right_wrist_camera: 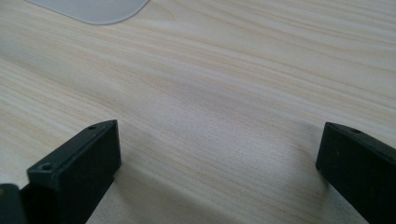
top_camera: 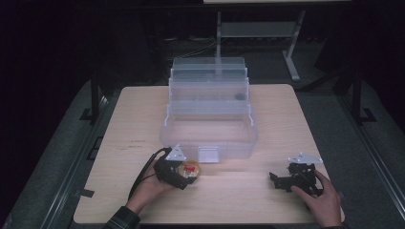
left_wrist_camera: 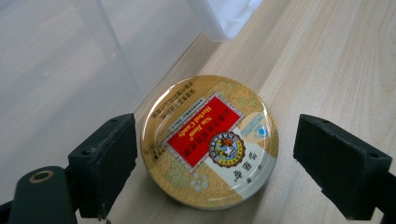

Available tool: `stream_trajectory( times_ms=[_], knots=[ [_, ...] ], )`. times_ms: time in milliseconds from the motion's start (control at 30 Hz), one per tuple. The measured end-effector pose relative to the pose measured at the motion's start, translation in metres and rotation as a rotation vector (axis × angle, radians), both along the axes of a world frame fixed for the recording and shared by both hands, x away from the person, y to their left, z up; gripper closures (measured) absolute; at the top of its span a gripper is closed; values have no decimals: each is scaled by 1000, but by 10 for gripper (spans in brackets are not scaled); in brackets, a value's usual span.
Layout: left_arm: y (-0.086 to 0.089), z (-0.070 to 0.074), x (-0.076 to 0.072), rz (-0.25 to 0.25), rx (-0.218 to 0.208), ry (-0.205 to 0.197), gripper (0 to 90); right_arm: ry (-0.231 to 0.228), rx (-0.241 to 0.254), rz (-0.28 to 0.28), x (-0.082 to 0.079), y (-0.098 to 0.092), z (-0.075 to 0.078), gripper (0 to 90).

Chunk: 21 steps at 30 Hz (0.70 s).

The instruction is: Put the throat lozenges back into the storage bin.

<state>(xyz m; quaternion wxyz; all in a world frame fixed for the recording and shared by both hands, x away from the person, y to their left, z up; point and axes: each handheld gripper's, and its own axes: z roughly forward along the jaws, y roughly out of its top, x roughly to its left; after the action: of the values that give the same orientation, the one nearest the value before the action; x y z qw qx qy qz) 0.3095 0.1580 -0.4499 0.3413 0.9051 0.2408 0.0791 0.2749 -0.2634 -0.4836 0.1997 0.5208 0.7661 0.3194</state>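
Left tool [left_wrist_camera: 205,154] gapes around the tin [left_wrist_camera: 209,140]; right tool [right_wrist_camera: 219,172] gapes, empty

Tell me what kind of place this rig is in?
Likely a lab or data-collection room, not a home. A bare wooden table stands in a dark space, with a metal stand and cables on the floor behind, and staged props: a clear tiered box and a candy tin.

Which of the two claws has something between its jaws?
The left claw: its open jaws flank the round gold candy tin lying on the table. The right claw has bare wood between its jaws.
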Motion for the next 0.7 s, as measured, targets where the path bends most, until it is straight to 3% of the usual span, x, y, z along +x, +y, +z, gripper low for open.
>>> stream_trajectory(
  times_ms=[700],
  knots=[
    [-17,-12,5,6,59,11,127,0,0,0,0,0,0,0]
  ],
)
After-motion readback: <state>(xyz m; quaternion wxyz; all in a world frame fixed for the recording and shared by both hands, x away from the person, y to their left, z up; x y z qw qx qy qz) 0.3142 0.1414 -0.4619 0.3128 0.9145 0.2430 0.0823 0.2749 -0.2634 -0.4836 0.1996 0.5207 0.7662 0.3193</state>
